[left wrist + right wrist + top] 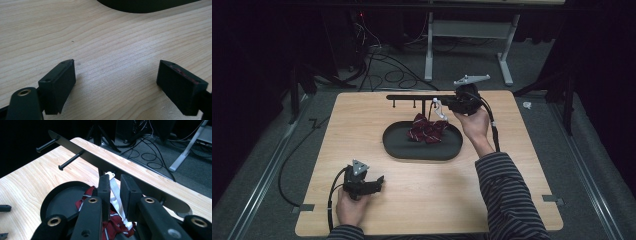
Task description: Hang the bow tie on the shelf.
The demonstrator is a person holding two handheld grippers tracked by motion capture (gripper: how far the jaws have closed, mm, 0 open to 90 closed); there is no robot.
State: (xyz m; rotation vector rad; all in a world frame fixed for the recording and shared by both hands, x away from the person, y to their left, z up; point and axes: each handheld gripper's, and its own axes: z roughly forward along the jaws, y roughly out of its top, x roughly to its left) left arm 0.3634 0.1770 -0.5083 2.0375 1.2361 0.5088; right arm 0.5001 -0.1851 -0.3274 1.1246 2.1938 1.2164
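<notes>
A dark red striped cloth [427, 131] lies bunched in a black oval tray [422, 154]. A white strap [439, 111] runs up from it to the black peg rack [412, 97] behind the tray. My right gripper [443, 103] is level at the rack. In the right gripper view the strap [117, 197] passes between the jaws of that gripper [115, 182], which stand slightly apart and do not pinch it. The strap's top end is at the rack bar [82, 150]; I cannot tell whether it is hooked on a peg. My left gripper [379, 181] rests open on the table, nothing between its jaws [116, 75].
Two free pegs [71, 161] stick out of the rack's left part. The tray's edge [140, 6] lies ahead of the left gripper. Bare wood lies in front of the tray. Cables and a metal stand are on the floor behind the table.
</notes>
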